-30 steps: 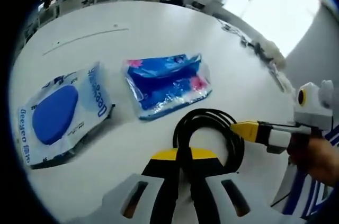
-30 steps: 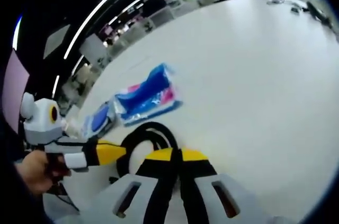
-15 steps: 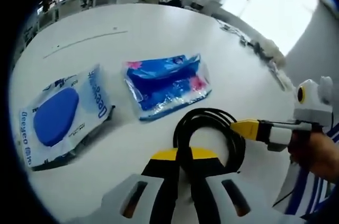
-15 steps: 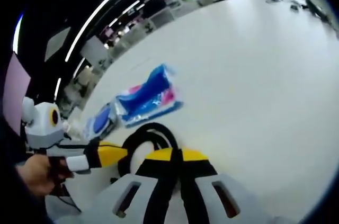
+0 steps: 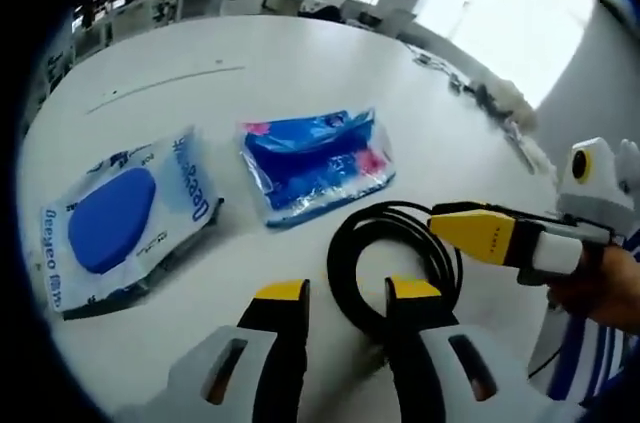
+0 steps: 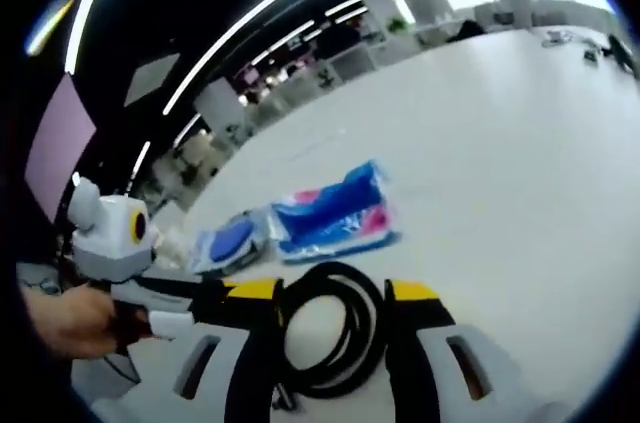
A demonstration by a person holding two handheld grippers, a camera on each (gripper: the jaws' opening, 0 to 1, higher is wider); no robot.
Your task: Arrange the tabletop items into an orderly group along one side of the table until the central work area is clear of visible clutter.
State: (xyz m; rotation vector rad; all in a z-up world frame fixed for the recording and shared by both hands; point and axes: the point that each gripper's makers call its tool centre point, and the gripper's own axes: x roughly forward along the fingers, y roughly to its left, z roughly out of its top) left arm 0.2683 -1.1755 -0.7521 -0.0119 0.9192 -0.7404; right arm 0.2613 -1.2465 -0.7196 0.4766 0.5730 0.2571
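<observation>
White table (image 5: 300, 53) holds two packets beside a black cable coil (image 5: 390, 253); both grippers' jaws gape over it. Next, probably, nudging it into line.

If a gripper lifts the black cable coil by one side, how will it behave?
The cable is thin and looped loosely with no tie visible, so it would probably sag and partly uncoil. It looks light, so a push would likely slide it on the smooth white table, perhaps deforming. The rubbery-looking sheath should give the jaws fair grip.
</observation>
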